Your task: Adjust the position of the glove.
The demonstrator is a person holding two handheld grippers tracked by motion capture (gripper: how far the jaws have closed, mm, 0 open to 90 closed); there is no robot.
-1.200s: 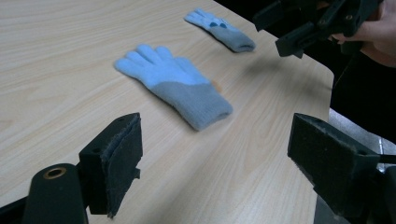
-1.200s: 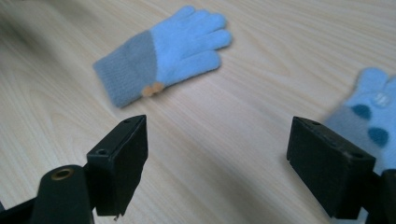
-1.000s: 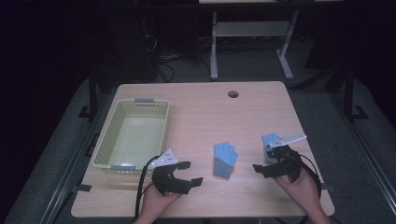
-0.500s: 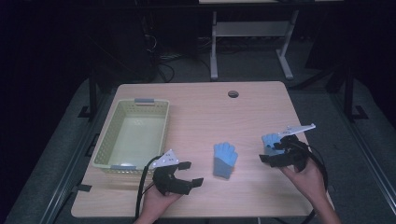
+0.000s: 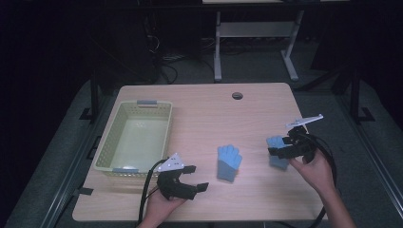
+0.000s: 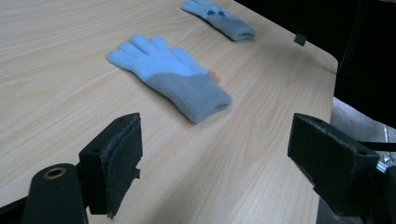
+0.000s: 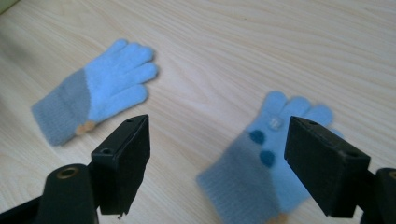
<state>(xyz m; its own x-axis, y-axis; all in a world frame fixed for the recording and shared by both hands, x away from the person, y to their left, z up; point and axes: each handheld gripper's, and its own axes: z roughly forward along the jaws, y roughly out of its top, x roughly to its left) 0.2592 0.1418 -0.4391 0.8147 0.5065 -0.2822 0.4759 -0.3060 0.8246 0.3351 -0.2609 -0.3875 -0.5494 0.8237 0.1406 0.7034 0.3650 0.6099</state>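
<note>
Hovering right gripper [image 5: 280,149], jaws spread and empty, directly over dotted light-blue knit glove [image 7: 266,154] at table's right; cuff nearest. Left gripper [image 5: 190,183] also released, plain blue-grey glove [image 5: 228,162] just ahead.

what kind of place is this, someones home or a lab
Probably a lab or recording room, not a home: one bare wooden table in a dark room, cables on the floor behind it, a metal stand, and hand-held tongs.

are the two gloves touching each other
Apart. The right gripper view shows bare table between the plain glove and the dotted glove; the high view agrees.
</note>
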